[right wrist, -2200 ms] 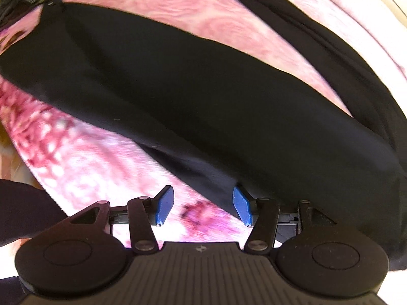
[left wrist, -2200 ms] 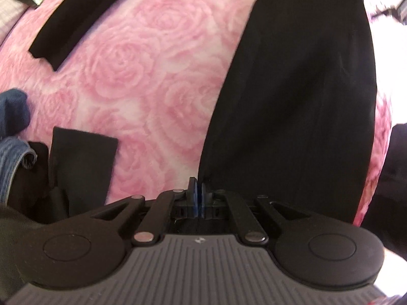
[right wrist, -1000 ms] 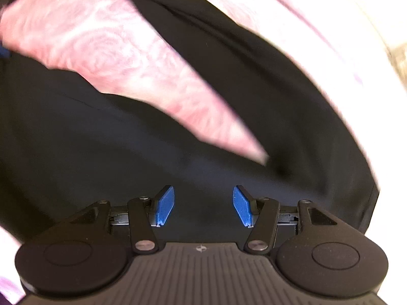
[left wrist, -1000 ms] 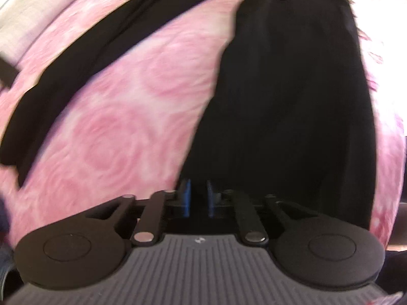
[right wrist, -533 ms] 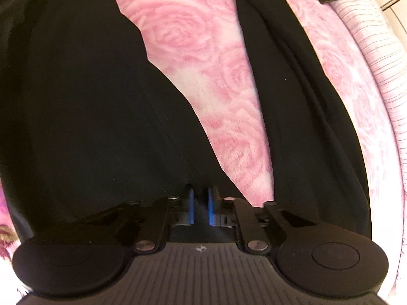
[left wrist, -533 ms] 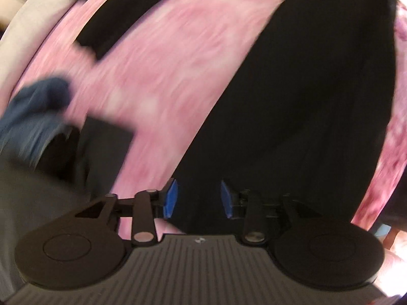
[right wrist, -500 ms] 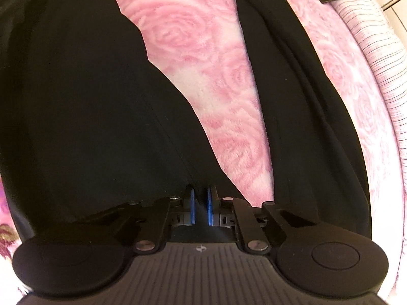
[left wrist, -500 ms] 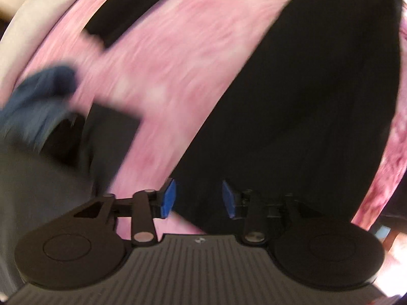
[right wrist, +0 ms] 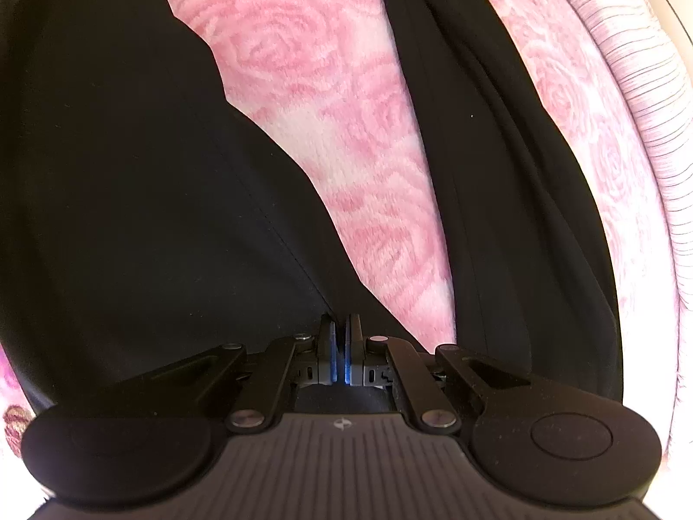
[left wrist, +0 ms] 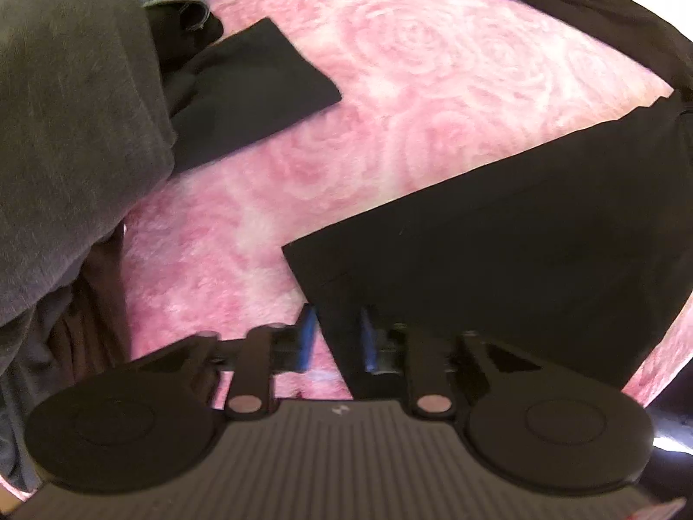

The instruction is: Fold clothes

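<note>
Left gripper part-open astride hem corner of black trousers on pink rose blanket, could snag blanket pile; its view alone shows grey garment; right gripper pinched on crotch seam, could slip; its view alone shows both legs.

Black trousers lie flat on the pink rose blanket, plain dark fabric, mostly smooth. Left view: one leg end with a hemmed, squared cuff sits right ahead of the left gripper, its corner edge between the parted fingers. Right view: both legs fan forward from the right gripper, splitting into a V with blanket between; crotch seam pinched at the closed fingers; right-hand leg shows lengthwise creases.
</note>
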A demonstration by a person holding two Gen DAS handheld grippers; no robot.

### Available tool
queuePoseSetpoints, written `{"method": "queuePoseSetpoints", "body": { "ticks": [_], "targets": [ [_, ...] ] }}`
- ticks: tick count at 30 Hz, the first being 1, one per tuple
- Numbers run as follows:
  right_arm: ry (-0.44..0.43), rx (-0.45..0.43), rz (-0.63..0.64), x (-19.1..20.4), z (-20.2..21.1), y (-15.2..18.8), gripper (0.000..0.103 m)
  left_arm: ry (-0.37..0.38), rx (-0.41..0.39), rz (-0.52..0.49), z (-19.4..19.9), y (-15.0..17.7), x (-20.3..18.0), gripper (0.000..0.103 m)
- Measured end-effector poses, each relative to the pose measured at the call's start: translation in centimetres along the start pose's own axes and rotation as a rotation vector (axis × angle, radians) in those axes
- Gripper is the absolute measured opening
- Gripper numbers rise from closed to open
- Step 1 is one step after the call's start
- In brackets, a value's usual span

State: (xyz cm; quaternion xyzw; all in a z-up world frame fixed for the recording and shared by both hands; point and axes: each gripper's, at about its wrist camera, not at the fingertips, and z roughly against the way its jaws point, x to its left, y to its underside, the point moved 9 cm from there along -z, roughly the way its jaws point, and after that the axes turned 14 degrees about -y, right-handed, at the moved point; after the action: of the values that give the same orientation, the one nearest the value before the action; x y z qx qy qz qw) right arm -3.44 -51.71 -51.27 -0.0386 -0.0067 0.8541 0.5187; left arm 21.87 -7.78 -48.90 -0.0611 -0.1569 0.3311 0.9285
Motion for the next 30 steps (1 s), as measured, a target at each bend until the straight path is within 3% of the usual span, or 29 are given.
{"method": "queuePoseSetpoints", "body": {
  "ticks": [4,15,22,28,30],
  "targets": [
    [0.001,0.009,-0.015,0.0,-0.1,-0.1,0.0,0.003,-0.02,0.028,0.6,-0.7,0.5,0.0],
    [-0.062,-0.075,-0.177,-3.0,2.5,-0.5,0.0,0.065,-0.061,0.174,2.9,-3.6,2.6,0.0],
    [-0.056,-0.121,-0.239,-6.1,1.7,-2.1,0.0,-0.005,-0.068,0.155,1.3,-6.0,2.6,0.0],
    [-0.09,-0.099,-0.261,-6.8,-1.1,-2.3,0.001,-0.096,-0.049,0.112,-1.3,-6.9,1.8,0.001],
    [-0.079,-0.12,-0.28,-6.8,-0.5,-2.1,0.002,-0.13,-0.04,0.098,-1.4,-6.9,1.6,0.006]
  ]
}}
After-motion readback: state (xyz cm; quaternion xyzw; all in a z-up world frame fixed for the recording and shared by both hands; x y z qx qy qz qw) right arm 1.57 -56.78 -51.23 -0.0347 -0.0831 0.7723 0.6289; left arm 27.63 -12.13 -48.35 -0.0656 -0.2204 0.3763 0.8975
